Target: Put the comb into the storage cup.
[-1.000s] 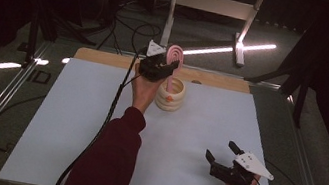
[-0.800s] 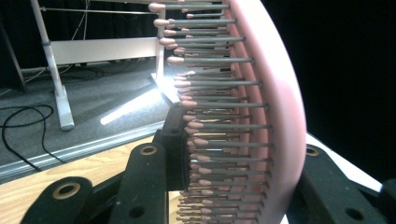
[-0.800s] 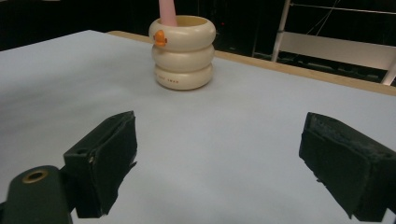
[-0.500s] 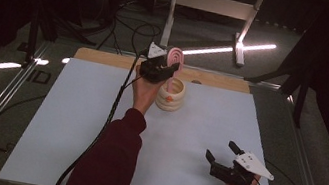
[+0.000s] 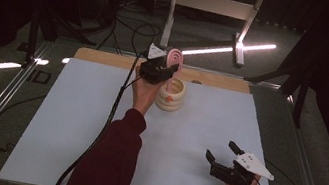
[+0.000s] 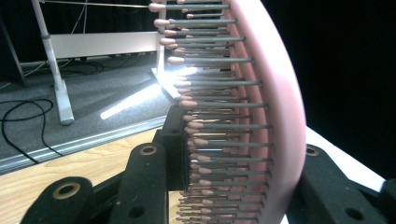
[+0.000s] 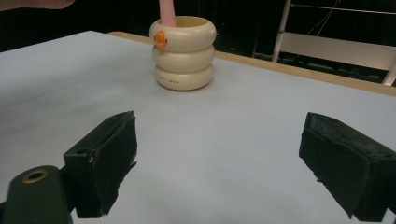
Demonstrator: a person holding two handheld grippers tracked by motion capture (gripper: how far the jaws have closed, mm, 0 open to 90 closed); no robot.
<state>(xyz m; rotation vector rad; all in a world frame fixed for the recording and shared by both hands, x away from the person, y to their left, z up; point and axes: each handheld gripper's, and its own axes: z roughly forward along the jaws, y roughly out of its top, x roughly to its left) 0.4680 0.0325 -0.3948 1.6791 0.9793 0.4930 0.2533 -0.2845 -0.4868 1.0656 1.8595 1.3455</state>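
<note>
My left gripper [image 5: 164, 64] has its jaws clamped on the pink hairbrush [image 6: 261, 116] by the head, bristles on 1 side, handle dipping into the cream duck-face cup [image 5: 171, 94] near the far table [image 5: 71, 122] edge. It looks light and stiff, but the pins flex, so the grip could slip. Right gripper [image 5: 222, 159] hangs open, well clear. Plenty of bare table around.

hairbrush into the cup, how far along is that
Mostly done: the left gripper is shut on the pink hairbrush by its head, above the cream cup, and the right gripper view shows the handle already down inside the cup. In hand: holding it there. Left: let go. The right gripper waits open near the table's front edge.
</note>
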